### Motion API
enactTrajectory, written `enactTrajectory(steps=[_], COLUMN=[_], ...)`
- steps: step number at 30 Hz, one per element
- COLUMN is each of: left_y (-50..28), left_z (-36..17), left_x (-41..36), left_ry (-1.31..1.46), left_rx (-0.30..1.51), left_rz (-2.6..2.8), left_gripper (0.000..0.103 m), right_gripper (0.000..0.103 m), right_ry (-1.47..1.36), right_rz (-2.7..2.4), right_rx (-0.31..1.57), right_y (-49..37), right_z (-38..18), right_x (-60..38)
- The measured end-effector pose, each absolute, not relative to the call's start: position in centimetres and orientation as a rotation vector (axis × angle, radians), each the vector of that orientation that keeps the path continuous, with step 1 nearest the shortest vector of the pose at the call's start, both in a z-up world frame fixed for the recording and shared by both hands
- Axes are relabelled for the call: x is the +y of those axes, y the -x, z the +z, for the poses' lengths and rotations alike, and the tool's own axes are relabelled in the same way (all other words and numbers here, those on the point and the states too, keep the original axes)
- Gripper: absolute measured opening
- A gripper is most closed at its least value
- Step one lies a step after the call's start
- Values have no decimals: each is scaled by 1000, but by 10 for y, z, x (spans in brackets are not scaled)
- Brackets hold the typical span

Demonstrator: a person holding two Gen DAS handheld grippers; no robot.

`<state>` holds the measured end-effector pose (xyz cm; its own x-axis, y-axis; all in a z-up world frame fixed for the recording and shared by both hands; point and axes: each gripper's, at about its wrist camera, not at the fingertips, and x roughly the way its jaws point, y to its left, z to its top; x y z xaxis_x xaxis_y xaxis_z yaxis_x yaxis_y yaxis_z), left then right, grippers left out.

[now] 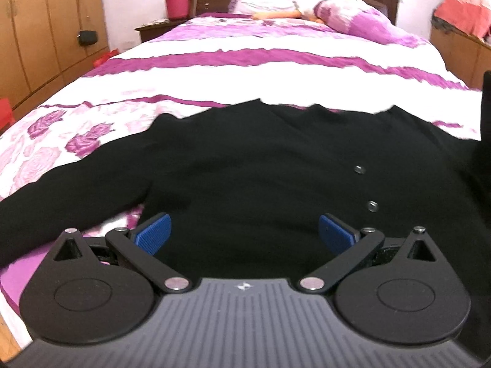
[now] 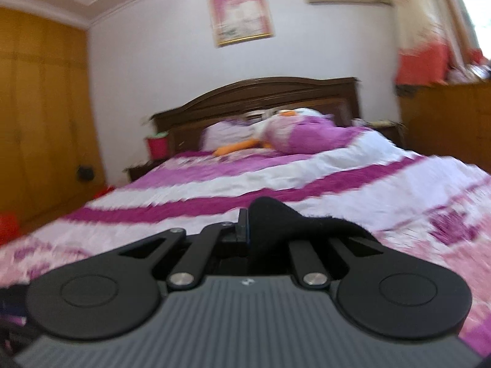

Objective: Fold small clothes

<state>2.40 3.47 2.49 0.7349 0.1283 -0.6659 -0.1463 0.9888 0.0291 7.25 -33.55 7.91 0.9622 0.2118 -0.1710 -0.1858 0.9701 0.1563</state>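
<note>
A black cardigan (image 1: 260, 165) lies spread across the near end of a bed (image 1: 276, 70), directly ahead of and beneath the left gripper (image 1: 245, 233), whose blue pads (image 1: 155, 230) stand wide apart over the dark knit with nothing pinched between them. Two small metal buttons (image 1: 359, 169) run down the garment just ahead of the gripper's right-hand pad, and one sleeve trails off to the gripper's left over the rose-printed bedspread (image 1: 52, 141).

The right gripper (image 2: 250, 230) is clenched on a fold of the same black cardigan (image 2: 291, 224), a bunch of fabric rising between its closed fingers and draping over the right-hand one. The view from this gripper is blurred.

Far ahead of both grippers, beyond the purple and white stripes, pillows (image 1: 353, 15) and an orange-and-white plush toy (image 2: 245, 145) rest against the dark wooden headboard (image 2: 260, 92). A pink bucket (image 1: 177, 6) with a green rim stands on the nightstand (image 1: 153, 29) to the far left; what it holds cannot be seen. Wooden wardrobes (image 1: 40, 30) line the wall to the left.
</note>
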Motion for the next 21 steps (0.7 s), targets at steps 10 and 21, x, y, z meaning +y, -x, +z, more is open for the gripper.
enactTrajectory(steps=[10,21], left_y=[-26,-39], left_z=[14,-11], left_x=[64,76], left_ry=[49,51], left_rx=[737,774], left_rz=[182,207], left_gripper=[103,103], right_gripper=[7,10], right_ry=[19,65], right_rz=[372,388], right_rx=[413,567], right_y=[-94,-99], right_z=[22,-21], right_x=[-235,-206])
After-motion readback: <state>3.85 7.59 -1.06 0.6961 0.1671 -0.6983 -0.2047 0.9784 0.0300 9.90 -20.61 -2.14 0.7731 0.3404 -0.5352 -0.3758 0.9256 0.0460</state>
